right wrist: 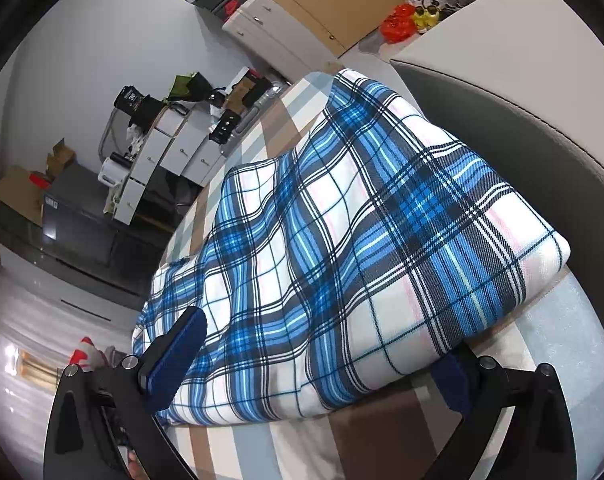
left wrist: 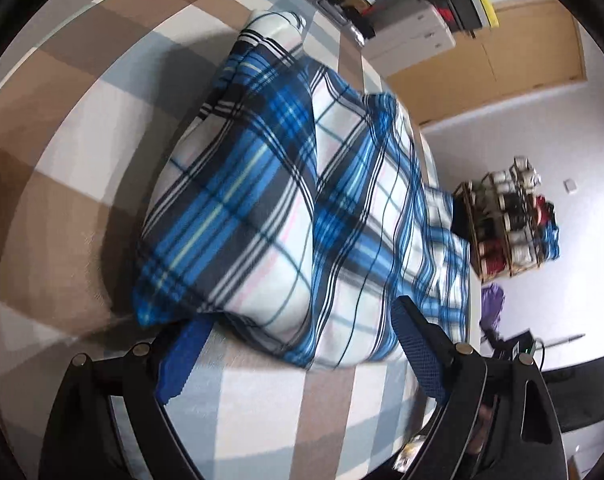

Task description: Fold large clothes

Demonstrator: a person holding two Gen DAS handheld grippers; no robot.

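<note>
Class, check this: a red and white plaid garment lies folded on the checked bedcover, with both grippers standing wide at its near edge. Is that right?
Not quite: the plaid garment is blue and white, not red, as the right wrist view shows. It does lie folded on the checked bedcover, with the left gripper and right gripper wide at its edge.

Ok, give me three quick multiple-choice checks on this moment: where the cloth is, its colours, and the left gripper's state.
1. Where does the plaid cloth lie?
A. on the checked bed cover
B. on the floor
C. in a drawer

2. What are its main colours?
A. red and green
B. blue, white and dark
C. plain yellow

3. How is the left gripper?
A. shut on the cloth
B. open, at the cloth's near edge
C. out of view

Key: 1 A, the cover shows all around the cloth; 2 B, both views show that plaid; 3 B, its blue pads stand wide apart.
</note>
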